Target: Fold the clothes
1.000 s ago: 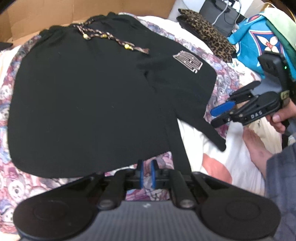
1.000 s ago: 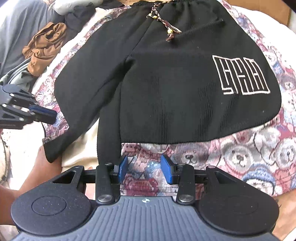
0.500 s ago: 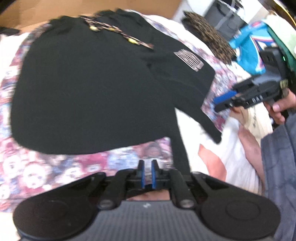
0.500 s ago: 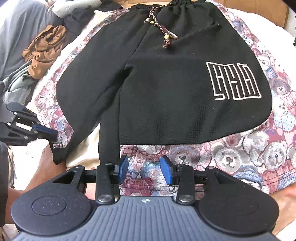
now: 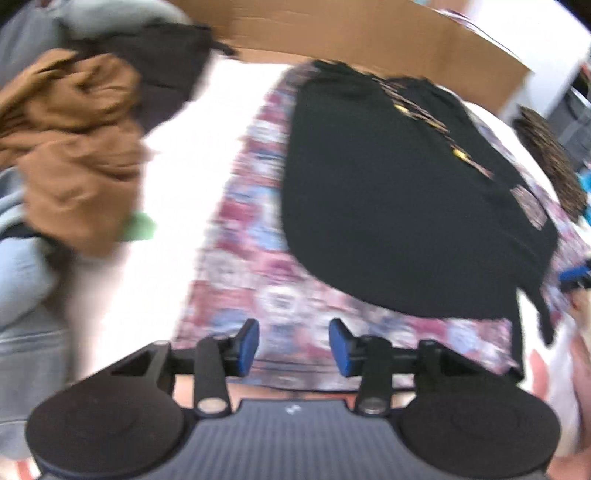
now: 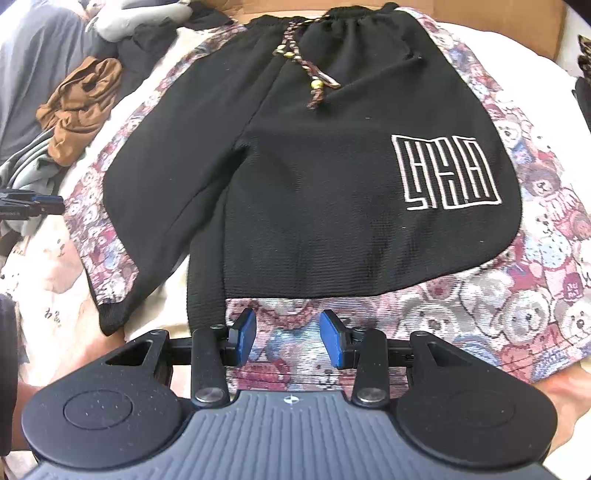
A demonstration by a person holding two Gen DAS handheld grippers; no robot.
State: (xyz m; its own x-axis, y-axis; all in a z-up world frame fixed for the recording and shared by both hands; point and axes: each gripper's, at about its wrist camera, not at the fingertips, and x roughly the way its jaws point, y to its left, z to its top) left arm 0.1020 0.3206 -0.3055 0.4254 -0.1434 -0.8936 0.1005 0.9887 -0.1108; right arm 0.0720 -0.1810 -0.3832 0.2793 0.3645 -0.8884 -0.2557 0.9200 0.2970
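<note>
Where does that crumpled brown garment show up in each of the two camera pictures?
Left wrist view: the brown garment fills the upper left, blurred, left of the black trousers.
Right wrist view: the brown garment lies small at the upper left edge, again left of the black trousers.
Shared landmark: the yellow-beaded drawstring at the trousers' waistband, far end in both views.

Black shorts (image 6: 332, 206): matt ribbed knit cloth, white stitched emblem (image 6: 447, 171). Bear-print panels (image 6: 517, 302): coarse woven tapestry. Braided drawstring (image 6: 314, 79). Cardboard (image 5: 351, 33): matt brown.
</note>
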